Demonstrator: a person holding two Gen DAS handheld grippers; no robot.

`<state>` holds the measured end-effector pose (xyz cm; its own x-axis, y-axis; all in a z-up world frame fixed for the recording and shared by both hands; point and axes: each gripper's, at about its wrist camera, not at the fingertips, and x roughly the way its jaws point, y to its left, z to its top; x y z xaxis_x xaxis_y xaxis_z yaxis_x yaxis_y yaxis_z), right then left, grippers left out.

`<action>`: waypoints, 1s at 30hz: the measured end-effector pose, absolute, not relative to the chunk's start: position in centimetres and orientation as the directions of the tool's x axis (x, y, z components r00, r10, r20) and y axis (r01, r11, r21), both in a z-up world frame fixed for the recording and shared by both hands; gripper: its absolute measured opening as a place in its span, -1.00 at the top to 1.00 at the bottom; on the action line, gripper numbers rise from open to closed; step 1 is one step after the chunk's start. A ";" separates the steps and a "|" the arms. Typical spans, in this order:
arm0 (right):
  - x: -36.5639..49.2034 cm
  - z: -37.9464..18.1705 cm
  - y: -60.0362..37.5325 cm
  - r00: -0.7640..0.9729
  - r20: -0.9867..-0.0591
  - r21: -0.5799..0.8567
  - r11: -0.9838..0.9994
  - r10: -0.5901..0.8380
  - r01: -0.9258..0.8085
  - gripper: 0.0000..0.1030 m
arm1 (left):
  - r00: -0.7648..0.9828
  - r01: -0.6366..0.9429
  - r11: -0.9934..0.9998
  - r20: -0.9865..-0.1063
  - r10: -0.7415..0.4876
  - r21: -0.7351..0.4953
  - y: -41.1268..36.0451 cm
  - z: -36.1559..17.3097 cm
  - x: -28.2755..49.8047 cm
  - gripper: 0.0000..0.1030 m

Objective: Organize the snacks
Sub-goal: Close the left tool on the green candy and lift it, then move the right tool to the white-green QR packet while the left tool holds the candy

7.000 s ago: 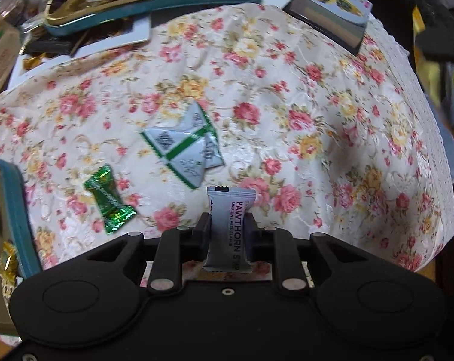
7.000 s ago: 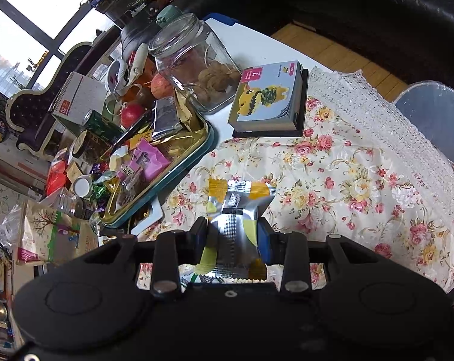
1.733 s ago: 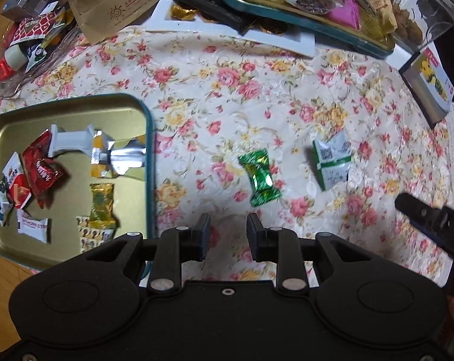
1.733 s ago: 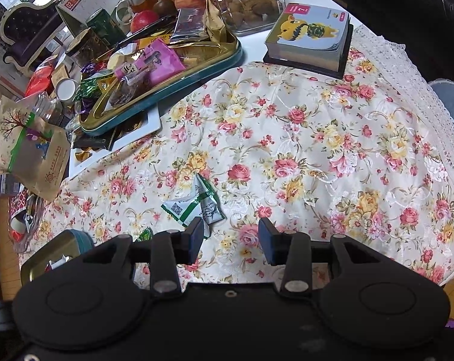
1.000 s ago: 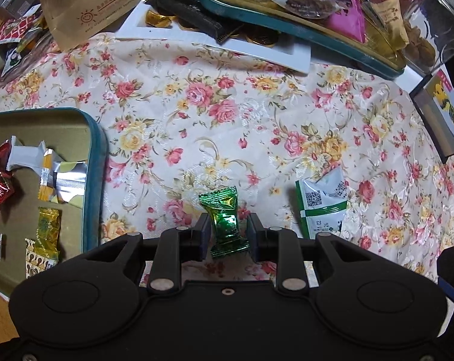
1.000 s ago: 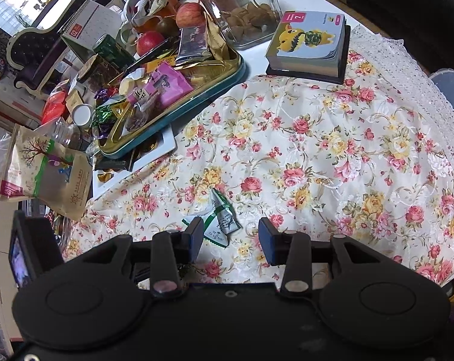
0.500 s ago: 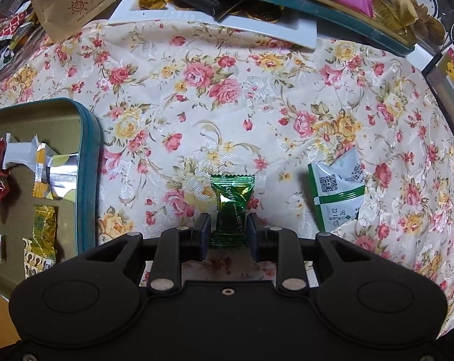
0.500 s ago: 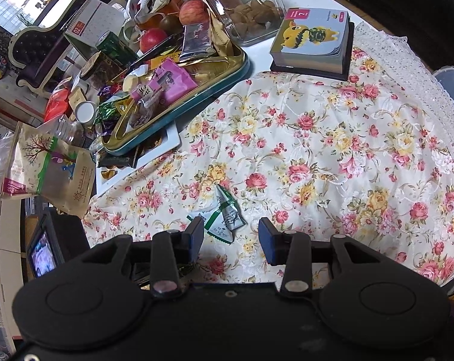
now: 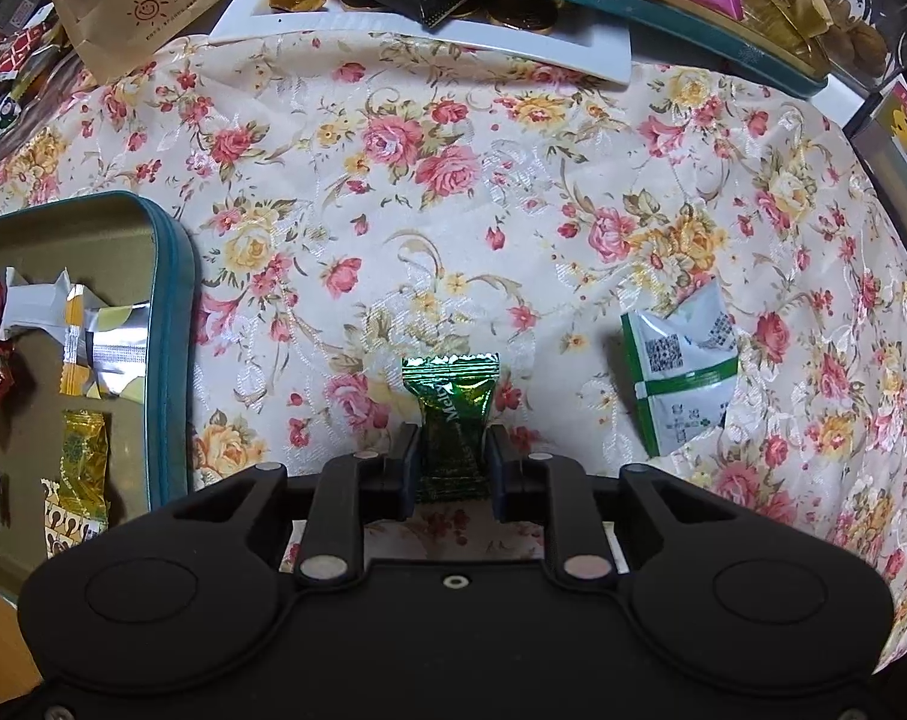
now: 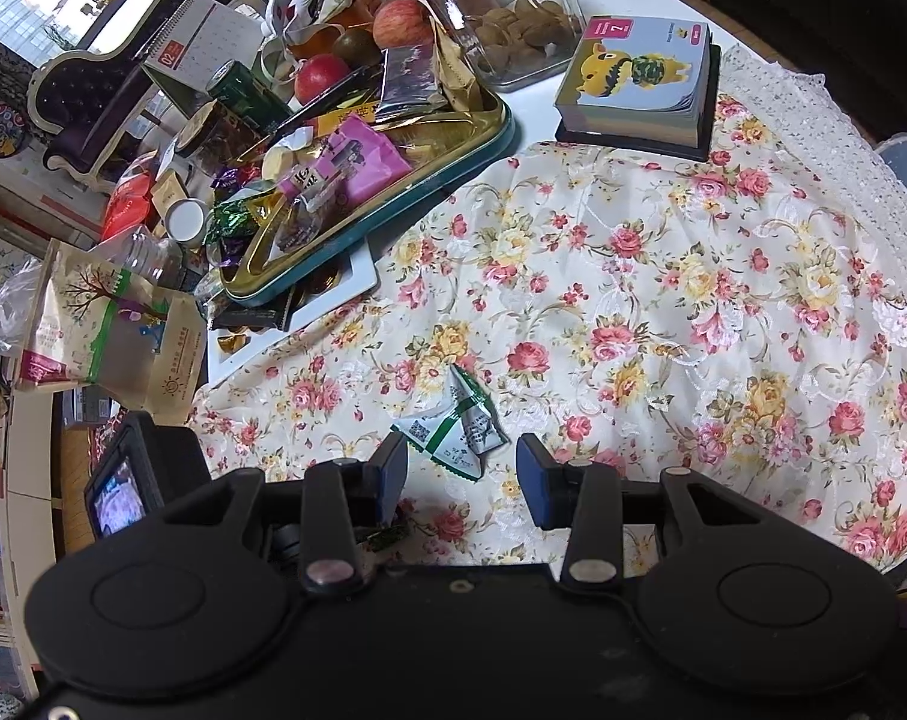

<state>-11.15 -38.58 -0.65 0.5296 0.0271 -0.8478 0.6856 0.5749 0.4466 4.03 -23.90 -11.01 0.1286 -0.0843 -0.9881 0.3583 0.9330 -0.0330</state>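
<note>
**Green candy gripped beside the tin**

Right of the gold tin [image 9: 171,360] on the floral cloth [image 9: 453,180], the left gripper [image 9: 451,468] had just closed its jaws on the green candy [image 9: 453,414] — ready, likely, for the tin. The right gripper [image 10: 460,474] hung open over the white-green packet [image 10: 453,426] — farther right, not yet collected.

The left gripper [image 9: 451,471] points straight down, its jaws having just been closing, seemingly pinching a green candy [image 9: 453,414]. The right gripper [image 10: 460,474] tilts downward, jaws parted, nothing between them.
</note>
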 end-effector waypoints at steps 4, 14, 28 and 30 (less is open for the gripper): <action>-11.2 -0.4 -38.7 0.539 -0.842 0.460 0.569 0.036 0.681 0.17 | 0.080 0.361 0.931 -0.992 -0.098 -0.063 -23.2 -10.7 3.3 0.47; -11.4 -0.6 -38.8 0.534 -0.845 0.459 0.559 0.034 0.690 0.16 | 0.088 0.401 0.915 -0.992 -0.095 -0.052 -21.3 -7.4 2.2 0.48; -8.1 -3.9 -38.2 0.468 -0.884 0.398 0.515 -0.008 0.759 0.16 | 0.055 0.388 0.922 -0.998 -0.038 -0.014 -20.4 -9.7 3.0 0.48; -7.4 -4.5 -38.0 0.458 -0.889 0.388 0.508 -0.014 0.769 0.16 | 0.055 0.378 0.926 -0.998 -0.023 -0.001 -20.3 -10.3 3.2 0.48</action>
